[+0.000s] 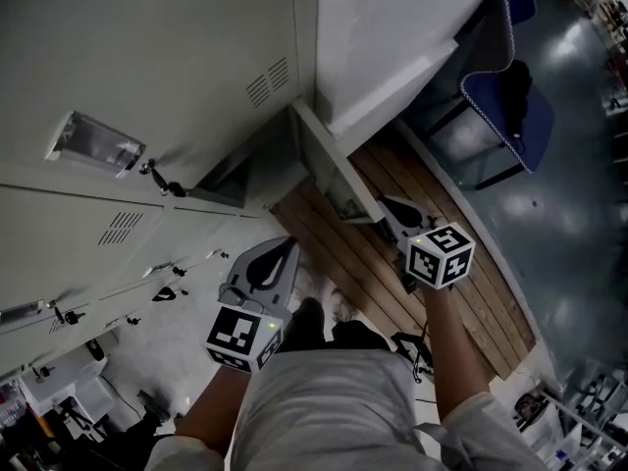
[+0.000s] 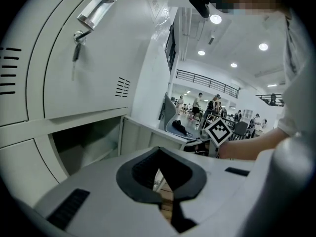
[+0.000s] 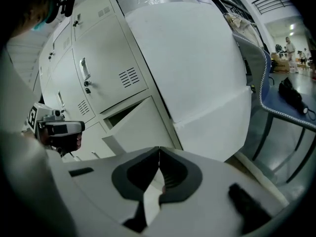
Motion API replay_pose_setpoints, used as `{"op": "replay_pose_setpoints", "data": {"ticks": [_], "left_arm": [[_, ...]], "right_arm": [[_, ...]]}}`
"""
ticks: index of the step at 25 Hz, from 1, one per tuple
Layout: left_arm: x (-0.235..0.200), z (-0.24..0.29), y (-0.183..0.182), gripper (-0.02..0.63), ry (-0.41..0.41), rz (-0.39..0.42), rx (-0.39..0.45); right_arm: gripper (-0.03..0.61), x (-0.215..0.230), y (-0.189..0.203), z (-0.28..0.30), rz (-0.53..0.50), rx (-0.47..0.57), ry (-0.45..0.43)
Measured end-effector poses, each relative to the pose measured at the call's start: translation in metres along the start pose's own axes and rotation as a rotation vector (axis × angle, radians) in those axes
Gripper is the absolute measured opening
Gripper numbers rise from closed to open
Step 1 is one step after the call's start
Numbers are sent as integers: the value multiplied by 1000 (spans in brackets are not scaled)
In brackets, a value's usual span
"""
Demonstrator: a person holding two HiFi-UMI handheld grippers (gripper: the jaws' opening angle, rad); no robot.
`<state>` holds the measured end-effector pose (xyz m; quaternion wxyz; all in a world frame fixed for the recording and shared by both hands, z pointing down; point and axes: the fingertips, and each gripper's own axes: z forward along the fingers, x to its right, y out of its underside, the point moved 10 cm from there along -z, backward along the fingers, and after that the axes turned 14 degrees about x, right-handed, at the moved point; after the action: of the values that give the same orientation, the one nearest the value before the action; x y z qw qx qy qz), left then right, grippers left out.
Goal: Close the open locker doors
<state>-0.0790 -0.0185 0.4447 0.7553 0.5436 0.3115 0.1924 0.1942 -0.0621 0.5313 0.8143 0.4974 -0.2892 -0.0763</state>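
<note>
**Claws shut and empty, one locker door left to close**

Left gripper [image 1: 280, 253] and right gripper [image 1: 397, 211] both have their jaws pressed together at the tips. In each gripper view we find nothing between them. We judge the task unfinished. The open locker door [image 1: 329, 165] of a lower compartment stands swung out from the cabinet face, and its dark compartment [image 1: 240, 180] is exposed. The doors above and beside it, one bearing a handle [image 1: 93, 143], lie flush, so as far as we can see only this door needs closing.

In the right gripper view the door panel [image 3: 136, 127] lies ahead of the shut jaws and apart from them. In the left gripper view we look past the jaws into the opening, with the door [image 2: 143, 136] edge-on to its right.

Both forearms reach forward and down from the body. We see the right arm stretched further, its gripper near the door's free edge. The left is held closer in, facing the compartment. We would expect a push on the panel's outer face to come next.
</note>
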Motion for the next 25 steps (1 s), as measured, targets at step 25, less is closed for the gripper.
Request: {"op": "replay_pose_setpoints", "data": {"ticks": [25], "left_arm": [[-40, -83, 2, 14, -252, -45, 83]], "right_arm": [[28, -100, 14, 77, -88, -110, -281]]}}
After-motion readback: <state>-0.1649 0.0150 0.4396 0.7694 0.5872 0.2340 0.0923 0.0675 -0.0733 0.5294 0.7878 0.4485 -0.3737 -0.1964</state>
